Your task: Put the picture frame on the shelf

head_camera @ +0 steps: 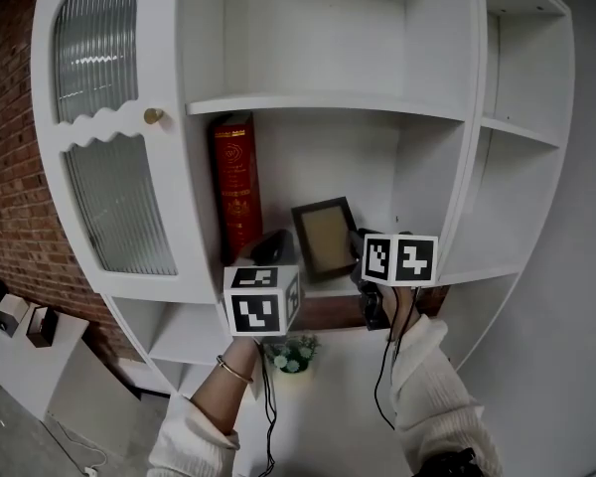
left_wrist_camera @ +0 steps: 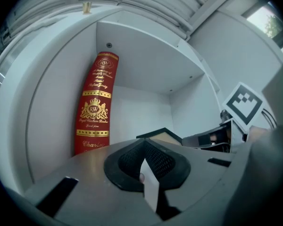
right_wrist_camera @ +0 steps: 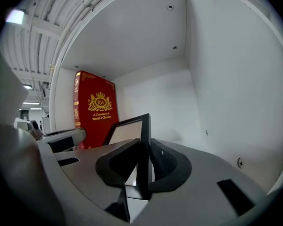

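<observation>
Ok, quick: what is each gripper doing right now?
Left gripper: shut on a thin white strip; what it is cannot be told.
Right gripper: shut on the black-edged rectangular picture frame.

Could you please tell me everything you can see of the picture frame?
The picture frame is rectangular, with a dark moulding round a plain tan panel. It stands upright, tilted slightly back, in the middle compartment of the white shelf, right of the red book and apart from it. The right gripper is shut on its right edge. Whether its base rests on the board cannot be told. The left gripper, shut on a white strip, is clear of it.
</observation>
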Tool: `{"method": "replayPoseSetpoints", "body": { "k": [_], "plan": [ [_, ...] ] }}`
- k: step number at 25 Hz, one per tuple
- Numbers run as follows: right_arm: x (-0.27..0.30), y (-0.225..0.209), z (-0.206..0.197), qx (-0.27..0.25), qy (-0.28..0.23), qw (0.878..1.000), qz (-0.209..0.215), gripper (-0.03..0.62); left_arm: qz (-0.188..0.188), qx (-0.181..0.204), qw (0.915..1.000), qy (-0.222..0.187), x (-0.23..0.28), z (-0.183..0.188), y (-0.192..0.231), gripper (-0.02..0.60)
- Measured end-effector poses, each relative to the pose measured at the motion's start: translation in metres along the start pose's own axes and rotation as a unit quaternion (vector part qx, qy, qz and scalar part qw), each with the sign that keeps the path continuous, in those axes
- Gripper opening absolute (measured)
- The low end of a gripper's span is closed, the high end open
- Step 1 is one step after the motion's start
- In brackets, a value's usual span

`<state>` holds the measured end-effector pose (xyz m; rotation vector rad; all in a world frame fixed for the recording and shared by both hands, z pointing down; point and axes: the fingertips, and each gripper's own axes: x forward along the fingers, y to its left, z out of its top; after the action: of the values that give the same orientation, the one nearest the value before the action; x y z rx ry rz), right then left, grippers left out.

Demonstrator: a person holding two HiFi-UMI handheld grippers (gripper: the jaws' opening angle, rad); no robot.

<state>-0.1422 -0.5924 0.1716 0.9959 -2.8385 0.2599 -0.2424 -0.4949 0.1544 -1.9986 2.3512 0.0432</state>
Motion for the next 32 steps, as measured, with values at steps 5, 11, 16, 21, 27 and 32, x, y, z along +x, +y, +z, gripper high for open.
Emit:
{"method": "replayPoseSetpoints", "body": {
  "k": [5,11,16,21,27,32],
  "plan": [
    [-0.001,0.003,-0.003,-0.022,0.000,1.000,-0.020,0.072,0.002,-0.004,1.0000,0.002,-0.005,-0.002,0.003,0.006],
    [-0.004,0.000,-0.002,-0.025,-0.010,0.999,-0.033,0.049,0.002,-0.004,0.9999,0.010,-0.011,-0.010,0.001,0.006],
    [-0.011,0.000,0.003,-0.025,-0.021,0.999,-0.038,0.051,0.005,-0.004,0.9999,0.009,-0.016,-0.007,0.002,0.006],
    [-0.025,0.005,0.009,-0.034,-0.034,0.998,-0.041,0.051,0.003,-0.004,1.0000,0.005,-0.024,-0.005,-0.003,0.006],
    [-0.048,0.005,0.010,-0.032,-0.050,0.997,-0.055,0.051,-0.007,-0.005,1.0000,0.002,-0.037,-0.007,-0.014,0.006],
    [-0.070,0.008,0.004,-0.032,-0.060,0.995,-0.068,0.050,-0.017,-0.007,0.9998,-0.004,-0.055,-0.009,-0.021,0.006]
  ]
}}
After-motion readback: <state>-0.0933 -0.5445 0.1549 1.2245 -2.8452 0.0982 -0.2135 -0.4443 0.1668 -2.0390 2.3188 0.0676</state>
